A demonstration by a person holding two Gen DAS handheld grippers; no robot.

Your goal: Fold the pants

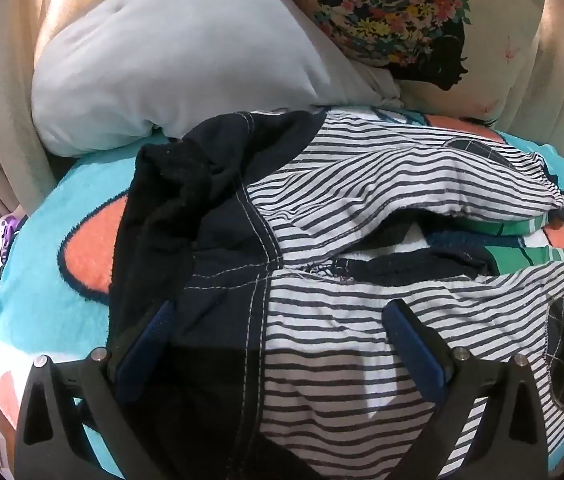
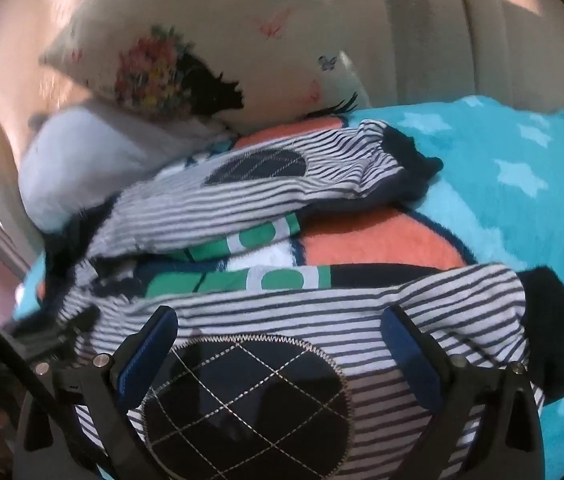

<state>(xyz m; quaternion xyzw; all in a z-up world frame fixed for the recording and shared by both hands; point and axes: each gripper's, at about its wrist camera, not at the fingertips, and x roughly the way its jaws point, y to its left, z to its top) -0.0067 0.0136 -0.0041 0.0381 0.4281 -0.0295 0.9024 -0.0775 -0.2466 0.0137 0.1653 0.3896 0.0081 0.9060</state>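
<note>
Pants: small striped pair, navy seat, waistband and cuffs, quilted navy knee patches; lying unfolded on a turquoise blanket, legs splayed apart, apparently spread ready for folding. Left gripper: jaws wide, empty, over the seat. Right gripper: jaws wide, empty, over the near knee patch, likely poised to pinch fabric.
</note>
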